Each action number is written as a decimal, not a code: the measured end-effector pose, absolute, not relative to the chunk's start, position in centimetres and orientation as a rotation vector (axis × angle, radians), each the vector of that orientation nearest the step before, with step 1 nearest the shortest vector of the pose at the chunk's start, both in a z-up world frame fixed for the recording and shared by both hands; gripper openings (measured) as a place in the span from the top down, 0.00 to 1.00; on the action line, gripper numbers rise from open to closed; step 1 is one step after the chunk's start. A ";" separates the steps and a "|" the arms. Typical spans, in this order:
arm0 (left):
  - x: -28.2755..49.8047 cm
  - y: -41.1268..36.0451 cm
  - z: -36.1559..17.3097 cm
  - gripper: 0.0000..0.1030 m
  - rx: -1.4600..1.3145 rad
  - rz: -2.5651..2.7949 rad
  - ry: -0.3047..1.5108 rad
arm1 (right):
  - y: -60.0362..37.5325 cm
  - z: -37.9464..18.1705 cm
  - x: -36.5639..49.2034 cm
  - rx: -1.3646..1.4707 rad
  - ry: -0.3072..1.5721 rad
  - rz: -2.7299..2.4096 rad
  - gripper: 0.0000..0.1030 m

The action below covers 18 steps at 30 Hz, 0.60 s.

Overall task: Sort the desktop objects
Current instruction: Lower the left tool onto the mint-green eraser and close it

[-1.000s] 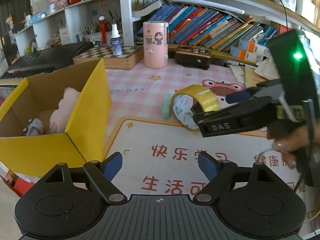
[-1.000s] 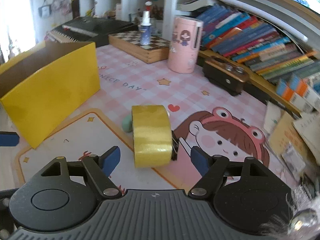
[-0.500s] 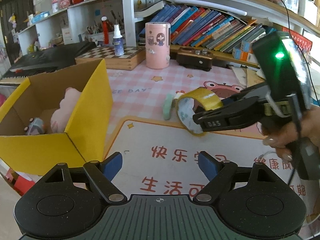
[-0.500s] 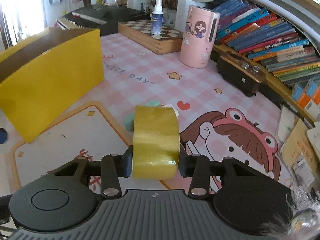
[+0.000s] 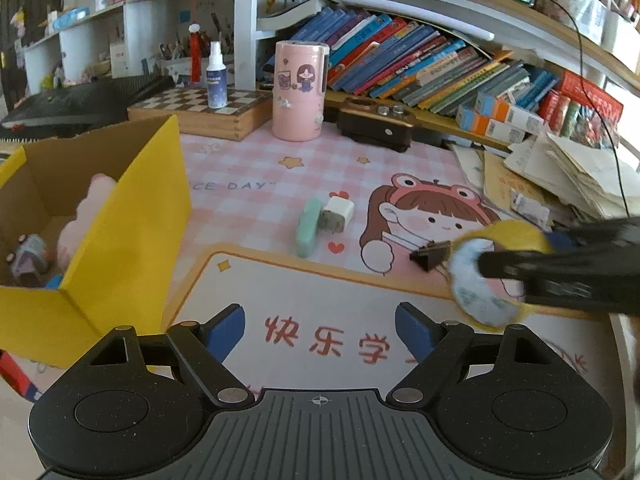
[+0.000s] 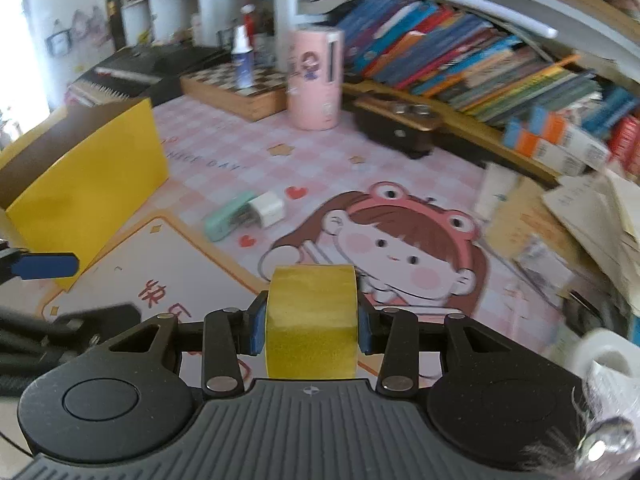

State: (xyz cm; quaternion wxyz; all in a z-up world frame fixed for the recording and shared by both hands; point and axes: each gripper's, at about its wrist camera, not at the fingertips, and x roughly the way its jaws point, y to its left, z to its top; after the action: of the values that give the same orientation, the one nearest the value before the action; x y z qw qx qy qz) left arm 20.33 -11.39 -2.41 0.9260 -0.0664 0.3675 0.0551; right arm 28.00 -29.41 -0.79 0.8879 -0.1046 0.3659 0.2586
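low wrist views — shared desk mat [image 5: 256, 200]

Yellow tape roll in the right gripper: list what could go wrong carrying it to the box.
1. The right gripper pinches the yellow tape roll only by its flat sides; a fast swing might let it slip or rotate out.
2. The yellow box has a tall near wall; a low carry could clip it.
3. The left gripper hovers open near that path, so the two could collide.

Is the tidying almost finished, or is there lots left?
Partway. The yellow box already holds a pink plush and a small toy. The right tongs grip the tape. The left tongs are open. A green eraser, charger and clip lie on the mat.
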 end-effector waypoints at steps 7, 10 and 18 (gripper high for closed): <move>23.4 -10.7 -3.8 0.32 -0.177 0.114 0.751 | -31.6 -0.1 26.8 -0.167 0.761 0.465 0.62; 25.0 -10.5 -4.5 0.43 -0.180 0.123 0.755 | -31.9 -0.2 26.5 -0.149 0.773 0.459 0.62; 29.2 -10.2 -6.2 0.62 -0.155 0.142 0.774 | -31.9 -0.4 26.1 -0.129 0.797 0.457 0.62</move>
State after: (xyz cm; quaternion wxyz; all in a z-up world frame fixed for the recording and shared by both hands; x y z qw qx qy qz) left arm 29.17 -10.16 -6.16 0.9206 -0.0753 0.3768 0.0691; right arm 26.09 -31.93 -0.44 0.8944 -0.0622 0.3843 0.2203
